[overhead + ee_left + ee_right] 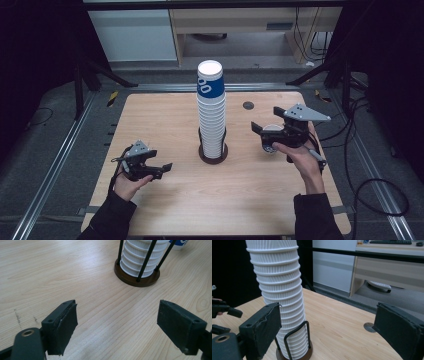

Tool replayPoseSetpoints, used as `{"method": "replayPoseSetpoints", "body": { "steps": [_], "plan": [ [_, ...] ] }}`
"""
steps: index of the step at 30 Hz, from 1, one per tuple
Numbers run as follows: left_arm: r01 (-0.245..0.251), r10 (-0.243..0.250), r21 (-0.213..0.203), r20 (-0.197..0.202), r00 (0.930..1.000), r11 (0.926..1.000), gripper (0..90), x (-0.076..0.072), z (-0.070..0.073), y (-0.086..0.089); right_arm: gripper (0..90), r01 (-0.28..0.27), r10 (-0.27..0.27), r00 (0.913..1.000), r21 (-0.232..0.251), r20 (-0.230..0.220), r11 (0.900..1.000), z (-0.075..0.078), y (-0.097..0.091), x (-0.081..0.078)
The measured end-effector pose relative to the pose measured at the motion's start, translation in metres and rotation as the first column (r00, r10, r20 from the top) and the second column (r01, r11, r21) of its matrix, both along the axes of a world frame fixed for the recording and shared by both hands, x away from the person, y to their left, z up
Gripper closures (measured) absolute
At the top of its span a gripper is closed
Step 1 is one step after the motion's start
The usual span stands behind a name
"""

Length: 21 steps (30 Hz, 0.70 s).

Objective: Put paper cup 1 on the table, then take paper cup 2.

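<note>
While the left gripper [167,166] rests low, the right gripper [256,127] hovers open-jawed.

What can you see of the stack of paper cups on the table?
The cup stack is a tall column of nested white ribbed paper cups; the top one has a blue band with white print. It stands mid-table in a round brown base with thin black upright rods, leaning slightly. Neither claw touches it.

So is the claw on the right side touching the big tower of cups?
Apart. In the high view, bare table lies between the right gripper and the stack of cups. The right gripper view shows its jaws open, holding nothing.
</note>
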<state>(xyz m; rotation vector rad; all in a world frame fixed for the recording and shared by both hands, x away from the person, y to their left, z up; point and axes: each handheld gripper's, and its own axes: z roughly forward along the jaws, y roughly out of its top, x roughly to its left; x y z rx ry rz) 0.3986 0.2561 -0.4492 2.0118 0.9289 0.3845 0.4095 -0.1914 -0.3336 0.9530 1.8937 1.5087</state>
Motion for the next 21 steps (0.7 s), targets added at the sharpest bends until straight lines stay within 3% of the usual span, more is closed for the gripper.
{"method": "replayPoseSetpoints", "body": {
  "steps": [21],
  "plan": [
    [0.011, -0.011, 0.001, -0.009, 0.9999, 0.9999, 15.5, 0.001, -0.002, -0.003, 5.8, -0.108, 0.105, 0.9916, 0.028, 0.075, 0.9938, 0.042, 0.048, 0.002]
  ]
}}
